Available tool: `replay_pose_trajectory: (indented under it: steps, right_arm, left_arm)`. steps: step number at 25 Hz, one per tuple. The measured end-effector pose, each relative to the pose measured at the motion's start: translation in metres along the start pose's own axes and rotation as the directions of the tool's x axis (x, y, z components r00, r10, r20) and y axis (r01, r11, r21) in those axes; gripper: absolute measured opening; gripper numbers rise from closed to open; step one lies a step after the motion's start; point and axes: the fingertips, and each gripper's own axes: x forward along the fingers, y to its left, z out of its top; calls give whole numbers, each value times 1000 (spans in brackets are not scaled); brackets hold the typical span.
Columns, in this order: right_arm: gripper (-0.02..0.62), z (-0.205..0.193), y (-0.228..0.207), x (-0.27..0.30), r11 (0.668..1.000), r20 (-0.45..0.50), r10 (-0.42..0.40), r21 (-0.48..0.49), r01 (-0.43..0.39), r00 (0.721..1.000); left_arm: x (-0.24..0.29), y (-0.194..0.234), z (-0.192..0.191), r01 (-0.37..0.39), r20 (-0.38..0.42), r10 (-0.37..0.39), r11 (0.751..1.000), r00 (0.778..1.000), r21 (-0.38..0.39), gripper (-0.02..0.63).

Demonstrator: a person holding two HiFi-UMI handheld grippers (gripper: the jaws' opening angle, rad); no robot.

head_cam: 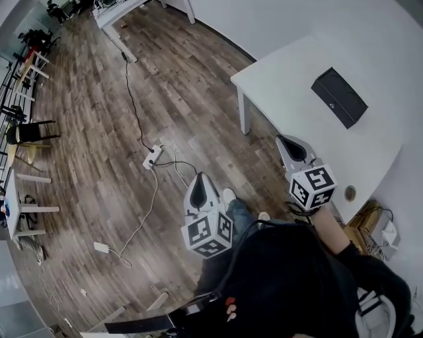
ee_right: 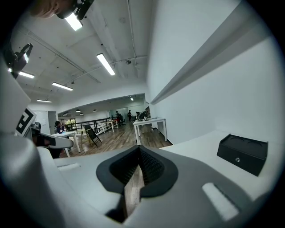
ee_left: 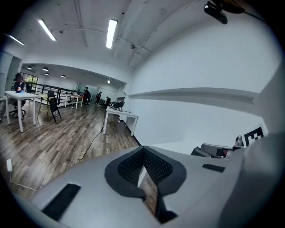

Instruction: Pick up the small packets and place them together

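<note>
No small packets show in any view. In the head view my left gripper (head_cam: 199, 178) hangs over the wooden floor, jaws together and holding nothing. My right gripper (head_cam: 286, 140) is at the near edge of the white table (head_cam: 291, 66), shut and holding nothing too. A black box (head_cam: 339, 97) lies on that table, ahead and to the right of the right gripper. In the left gripper view the pads of the left gripper (ee_left: 143, 173) meet, with the right gripper (ee_left: 218, 150) off to the side. The right gripper view shows its own gripper (ee_right: 136, 173) shut, and the black box (ee_right: 242, 153).
A power strip (head_cam: 153, 157) with trailing cables lies on the floor ahead of the left gripper, and a white adapter (head_cam: 101, 247) further left. Another white table (head_cam: 112, 16) stands far ahead. A black chair (head_cam: 26, 132) and small tables line the left side. A white wall runs behind the table.
</note>
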Motion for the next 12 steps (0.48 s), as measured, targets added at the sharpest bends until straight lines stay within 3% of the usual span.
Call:
replay_pose_trajectory:
  steps: [7, 12]
  right_arm:
    - [2, 31, 13, 108, 1000, 0, 18, 1, -18, 1000]
    - [2, 43, 20, 155, 1000, 9, -20, 16, 19, 1000]
  left_arm:
    - [83, 53, 54, 18, 9, -18, 1000, 1000, 5, -2]
    - [124, 81, 78, 56, 0, -56, 998, 998, 12, -2]
